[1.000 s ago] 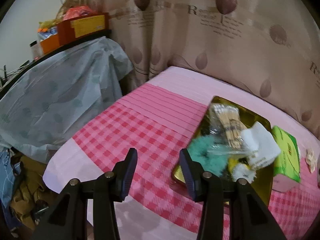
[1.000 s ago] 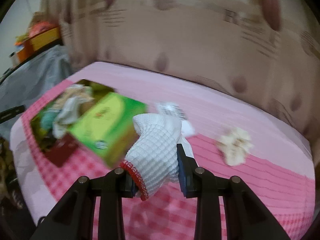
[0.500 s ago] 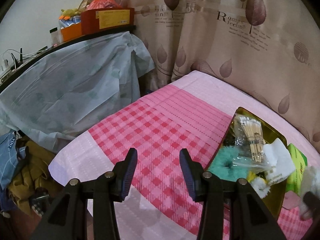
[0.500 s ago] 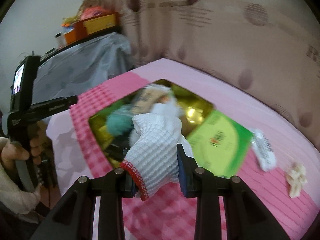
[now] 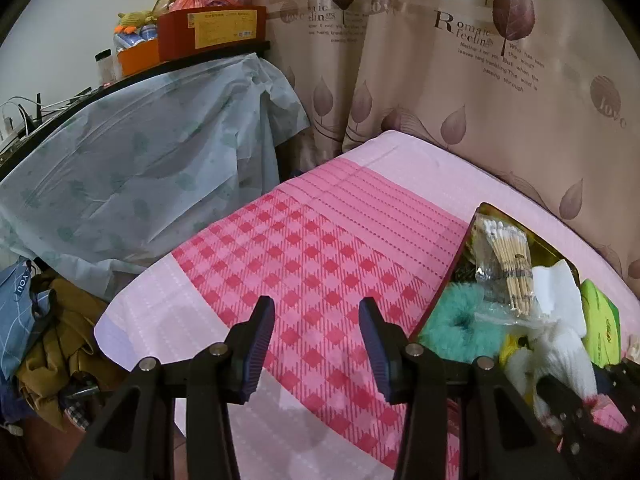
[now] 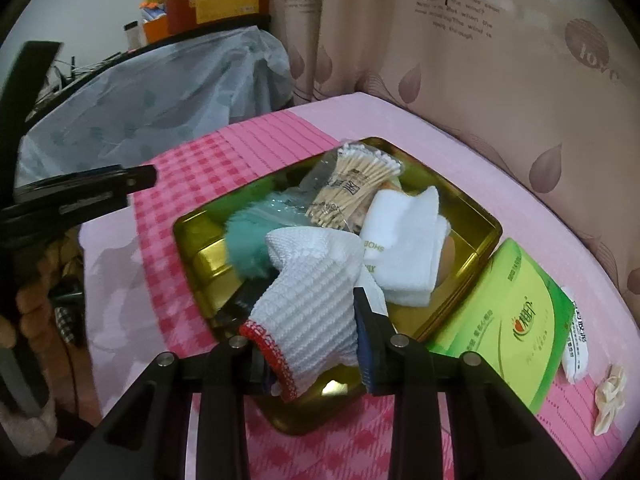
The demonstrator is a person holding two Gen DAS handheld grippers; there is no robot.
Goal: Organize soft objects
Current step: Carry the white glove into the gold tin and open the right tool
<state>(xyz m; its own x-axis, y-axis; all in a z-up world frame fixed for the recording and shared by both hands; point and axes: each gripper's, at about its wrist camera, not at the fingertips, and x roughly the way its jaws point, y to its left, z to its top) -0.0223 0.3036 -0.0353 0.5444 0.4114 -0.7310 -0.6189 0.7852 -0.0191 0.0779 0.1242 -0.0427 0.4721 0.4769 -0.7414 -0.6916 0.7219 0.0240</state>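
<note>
Several soft items already lie in the gold rectangular metal tin (image 6: 486, 222) at frame centre: a teal fluffy scrunchie (image 6: 246, 242), a folded white cloth (image 6: 404, 240) and a clear bag of cotton swabs (image 6: 352, 188). The right gripper (image 6: 316, 344) pinches a white knitted glove with a red cuff (image 6: 312, 300) above the tin's near edge; release is not yet done. The left gripper (image 5: 316, 344) is spread and empty over the pink checked worktop cover (image 5: 312, 256). Outstanding, by judgement: a small cream fabric piece (image 6: 610, 398) at lower right, beside a green tissue pack (image 6: 508, 324) and a small white packet (image 6: 576, 340).
</note>
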